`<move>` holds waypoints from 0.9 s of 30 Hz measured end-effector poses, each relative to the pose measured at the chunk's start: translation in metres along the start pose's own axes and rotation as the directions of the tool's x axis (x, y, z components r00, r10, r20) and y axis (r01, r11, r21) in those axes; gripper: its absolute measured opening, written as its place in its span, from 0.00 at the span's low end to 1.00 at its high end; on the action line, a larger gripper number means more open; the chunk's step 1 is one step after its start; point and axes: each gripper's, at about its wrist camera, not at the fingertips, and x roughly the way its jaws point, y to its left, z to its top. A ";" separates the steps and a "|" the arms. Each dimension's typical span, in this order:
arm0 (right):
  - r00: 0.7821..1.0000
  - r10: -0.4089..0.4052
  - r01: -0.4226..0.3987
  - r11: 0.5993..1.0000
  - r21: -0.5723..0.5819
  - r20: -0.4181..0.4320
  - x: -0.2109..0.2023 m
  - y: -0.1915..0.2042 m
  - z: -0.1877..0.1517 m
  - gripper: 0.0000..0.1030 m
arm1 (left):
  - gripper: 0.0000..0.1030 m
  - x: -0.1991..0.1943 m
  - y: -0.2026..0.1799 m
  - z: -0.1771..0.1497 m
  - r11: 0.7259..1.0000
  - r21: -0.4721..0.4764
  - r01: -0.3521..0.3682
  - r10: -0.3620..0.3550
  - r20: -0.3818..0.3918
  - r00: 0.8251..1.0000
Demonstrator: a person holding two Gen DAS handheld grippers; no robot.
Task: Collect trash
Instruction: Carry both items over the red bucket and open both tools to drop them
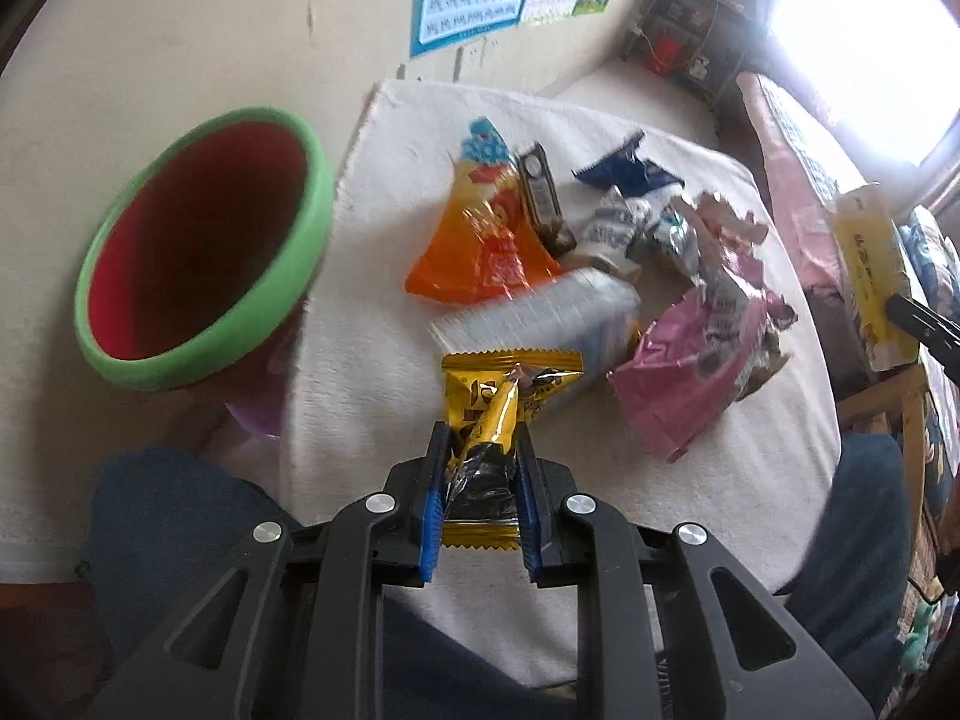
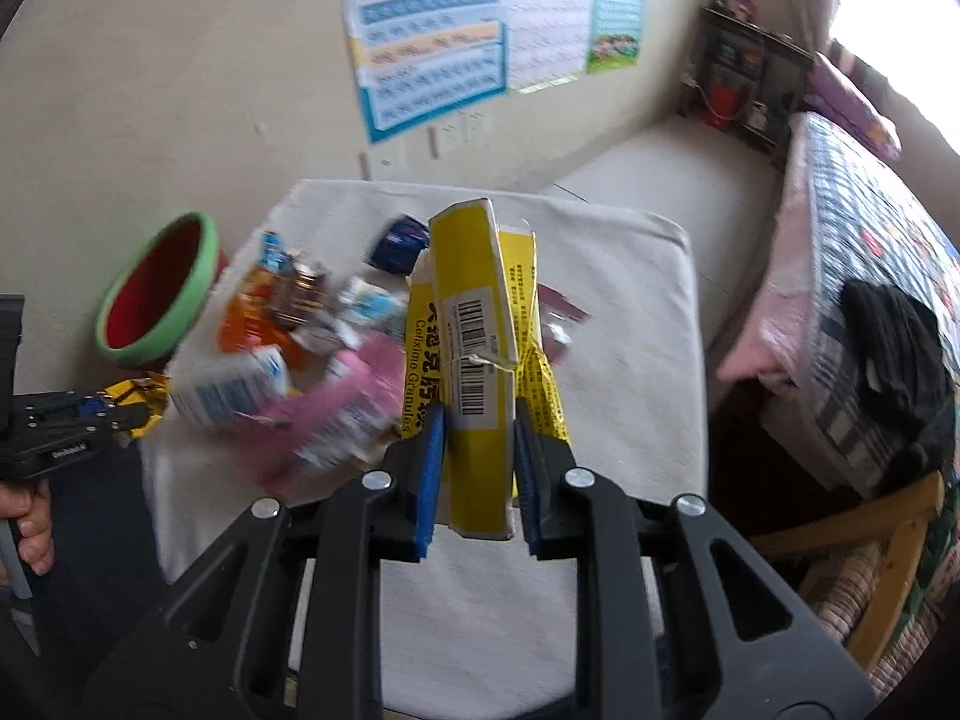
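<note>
My left gripper (image 1: 480, 438) is shut on a yellow snack wrapper (image 1: 510, 387), held above the near edge of a white cloth-covered table (image 1: 750, 480). In the right wrist view my right gripper (image 2: 480, 420) is shut on a flattened yellow medicine box (image 2: 474, 324), lifted over the same table (image 2: 624, 300). A red bin with a green rim (image 1: 198, 246) stands off the table's left side; the right wrist view shows the bin (image 2: 159, 288) too. More trash lies on the cloth: an orange wrapper (image 1: 480, 258), a pink bag (image 1: 690, 384), a dark blue wrapper (image 1: 624, 171) and a clear ribbed bottle (image 1: 540, 318).
The person's knees in dark blue trousers (image 1: 174, 516) frame the table's near edge. A hand (image 2: 30, 522) holds the left gripper (image 2: 114, 408) at the left of the right wrist view. A bed with a patterned quilt (image 2: 858, 252) and a wooden frame (image 2: 888, 546) lies to the right. Posters (image 2: 432, 30) hang on the wall.
</note>
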 end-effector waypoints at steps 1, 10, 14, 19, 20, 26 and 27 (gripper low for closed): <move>1.000 0.014 -0.014 1.000 -0.009 0.006 -0.001 0.007 0.002 0.21 | 0.18 -0.004 0.002 0.000 1.000 -0.005 -0.008 0.008 0.011 1.000; 0.982 0.179 -0.174 0.982 -0.066 0.066 -0.007 0.080 0.034 0.21 | 0.18 -0.029 0.045 0.022 0.995 -0.067 -0.078 0.085 0.098 0.992; 0.965 0.242 -0.232 0.967 -0.108 0.101 -0.011 0.120 0.058 0.21 | 0.18 -0.046 0.068 0.035 0.989 -0.099 -0.113 0.126 0.142 0.982; 0.939 0.331 -0.315 0.937 -0.152 0.093 -0.001 0.166 0.082 0.21 | 0.18 -0.064 0.104 0.051 0.978 -0.137 -0.157 0.182 0.187 0.965; 0.934 0.347 -0.330 0.930 -0.161 0.090 0.002 0.176 0.086 0.21 | 0.18 -0.066 0.110 0.053 0.976 -0.142 -0.166 0.192 0.192 0.962; 0.909 0.414 -0.398 0.897 -0.194 0.049 0.033 0.229 0.106 0.21 | 0.18 -0.069 0.149 0.064 0.965 -0.179 -0.189 0.225 0.205 0.953; 0.904 0.426 -0.410 0.891 -0.196 0.043 0.038 0.238 0.110 0.21 | 0.18 -0.067 0.153 0.065 0.966 -0.183 -0.185 0.221 0.203 0.954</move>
